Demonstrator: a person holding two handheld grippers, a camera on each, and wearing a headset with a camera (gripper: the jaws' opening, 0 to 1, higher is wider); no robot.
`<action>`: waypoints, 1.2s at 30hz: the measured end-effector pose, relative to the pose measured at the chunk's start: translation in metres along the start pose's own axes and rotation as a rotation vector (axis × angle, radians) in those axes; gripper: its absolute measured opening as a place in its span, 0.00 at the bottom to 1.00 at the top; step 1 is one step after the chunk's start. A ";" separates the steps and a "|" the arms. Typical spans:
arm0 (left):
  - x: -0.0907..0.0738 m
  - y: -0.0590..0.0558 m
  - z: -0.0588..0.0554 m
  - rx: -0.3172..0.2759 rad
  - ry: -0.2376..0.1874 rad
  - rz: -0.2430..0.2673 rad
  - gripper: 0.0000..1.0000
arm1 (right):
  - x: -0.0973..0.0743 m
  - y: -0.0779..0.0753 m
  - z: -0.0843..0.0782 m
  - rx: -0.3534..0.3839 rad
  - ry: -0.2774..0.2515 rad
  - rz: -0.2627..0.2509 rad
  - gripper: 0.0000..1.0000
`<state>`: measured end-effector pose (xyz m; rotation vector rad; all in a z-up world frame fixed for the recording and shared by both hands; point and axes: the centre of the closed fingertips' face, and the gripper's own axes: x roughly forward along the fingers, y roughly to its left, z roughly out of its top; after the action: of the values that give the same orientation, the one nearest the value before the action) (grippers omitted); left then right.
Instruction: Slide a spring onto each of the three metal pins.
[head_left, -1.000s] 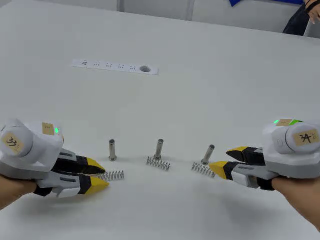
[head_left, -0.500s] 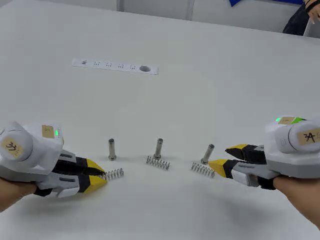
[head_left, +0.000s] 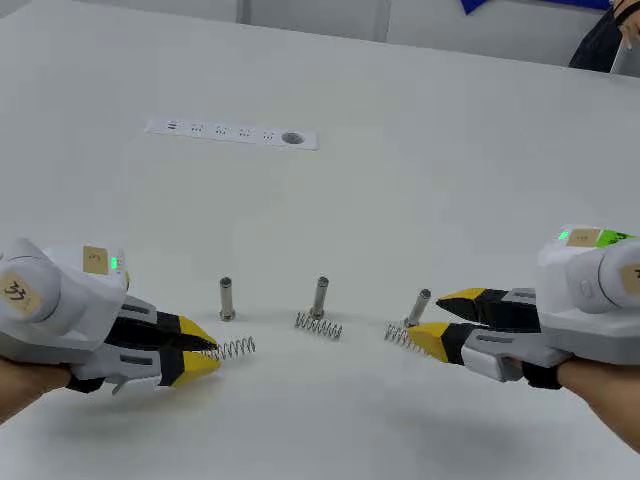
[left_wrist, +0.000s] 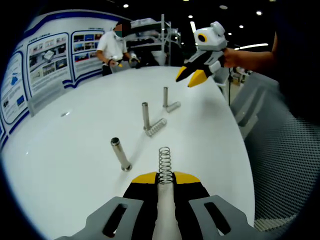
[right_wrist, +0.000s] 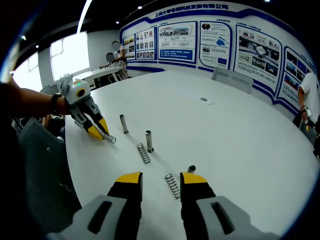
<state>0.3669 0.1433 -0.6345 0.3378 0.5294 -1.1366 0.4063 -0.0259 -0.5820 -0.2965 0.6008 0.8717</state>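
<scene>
Left gripper (head_left: 208, 350) clamped on the end of the left spring (head_left: 238, 347), just near-right of the left pin (head_left: 226, 298). Right gripper (head_left: 432, 314) jaws apart, straddling the end of the right spring (head_left: 398, 336) by the right pin (head_left: 421, 306). Middle spring (head_left: 318, 325) lies at the middle pin (head_left: 319, 297). Table (head_left: 400, 180) open out to the far power strip (head_left: 230, 132).

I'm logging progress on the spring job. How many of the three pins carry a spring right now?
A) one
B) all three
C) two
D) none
D: the left pin, middle pin and right pin all stand bare. The left gripper holds the left spring by its end, and the middle spring and right spring lie on the table.
</scene>
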 end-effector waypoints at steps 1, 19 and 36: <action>0.000 -0.002 0.002 0.004 -0.002 -0.004 0.10 | 0.001 0.003 0.001 -0.008 0.000 0.013 0.30; 0.001 -0.035 0.049 0.110 -0.078 -0.076 0.10 | 0.019 0.080 0.025 -0.080 -0.031 0.323 0.30; 0.000 -0.055 0.083 0.157 -0.172 -0.125 0.10 | 0.020 0.109 0.033 -0.062 -0.068 0.445 0.26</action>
<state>0.3350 0.0791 -0.5653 0.3425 0.3132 -1.3185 0.3427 0.0697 -0.5677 -0.1890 0.5863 1.3254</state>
